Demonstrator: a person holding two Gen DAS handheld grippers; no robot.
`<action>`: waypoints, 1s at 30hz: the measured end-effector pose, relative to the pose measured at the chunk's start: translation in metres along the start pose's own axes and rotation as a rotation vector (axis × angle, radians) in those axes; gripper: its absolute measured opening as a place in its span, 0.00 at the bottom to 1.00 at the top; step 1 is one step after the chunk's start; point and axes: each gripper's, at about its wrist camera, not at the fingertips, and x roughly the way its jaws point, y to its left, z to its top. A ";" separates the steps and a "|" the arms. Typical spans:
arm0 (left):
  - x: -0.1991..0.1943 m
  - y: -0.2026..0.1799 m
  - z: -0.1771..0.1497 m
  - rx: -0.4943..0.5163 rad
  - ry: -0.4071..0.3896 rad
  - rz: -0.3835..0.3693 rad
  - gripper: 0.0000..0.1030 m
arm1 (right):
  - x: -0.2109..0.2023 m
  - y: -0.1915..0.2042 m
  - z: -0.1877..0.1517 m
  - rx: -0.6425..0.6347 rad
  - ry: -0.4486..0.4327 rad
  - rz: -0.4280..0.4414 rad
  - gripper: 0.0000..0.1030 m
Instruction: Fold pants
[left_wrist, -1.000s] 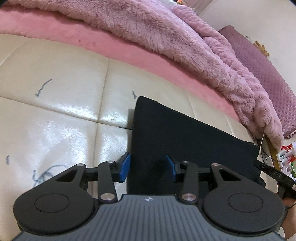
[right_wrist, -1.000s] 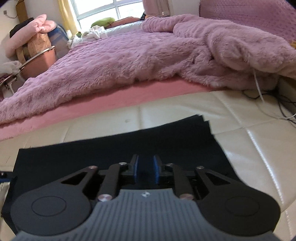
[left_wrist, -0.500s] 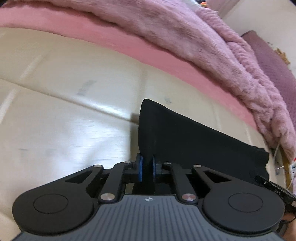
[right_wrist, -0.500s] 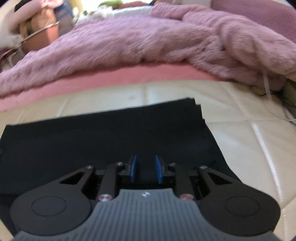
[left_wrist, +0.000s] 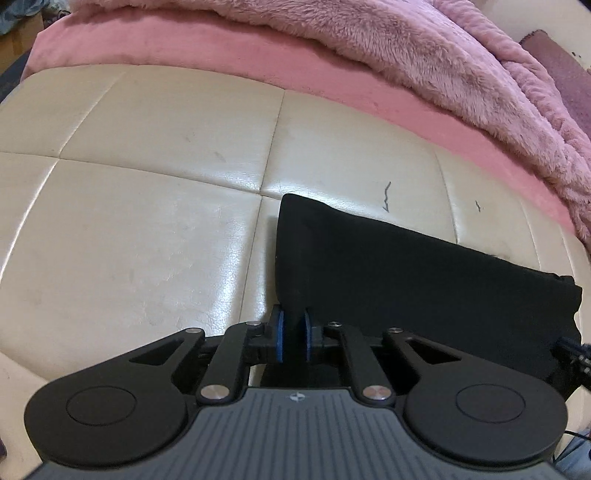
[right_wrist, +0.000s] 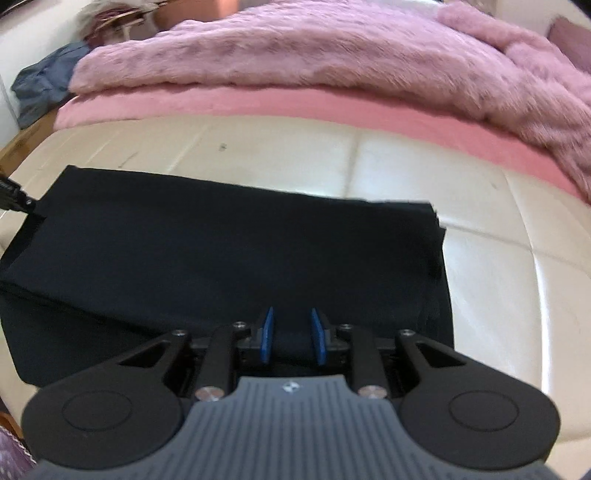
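Nearest me, the left gripper (left_wrist: 293, 338) has its blue pads pinched on the near corner of the black pants (left_wrist: 424, 273), probably to lift that end over. The right gripper (right_wrist: 291, 338) stands partly apart, cloth between its pads; whether it grips, I cannot tell. Beyond, the pants lie folded on the cream cushion (left_wrist: 147, 229), below the pink blanket (right_wrist: 295, 48).

Soft daylight, white glare on the cream cushion (left_wrist: 155, 236), right wrist view motion-blurred, fisheye-bowed edges, dim corners
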 end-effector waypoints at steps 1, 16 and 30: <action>-0.001 0.001 0.000 -0.003 -0.002 -0.004 0.12 | -0.002 -0.001 0.003 0.005 -0.013 0.006 0.16; 0.002 0.011 -0.002 -0.048 -0.014 -0.039 0.16 | 0.041 -0.068 0.055 0.078 -0.033 -0.124 0.00; -0.002 0.046 -0.010 -0.154 0.038 -0.221 0.33 | -0.010 -0.025 0.042 0.065 -0.142 0.103 0.09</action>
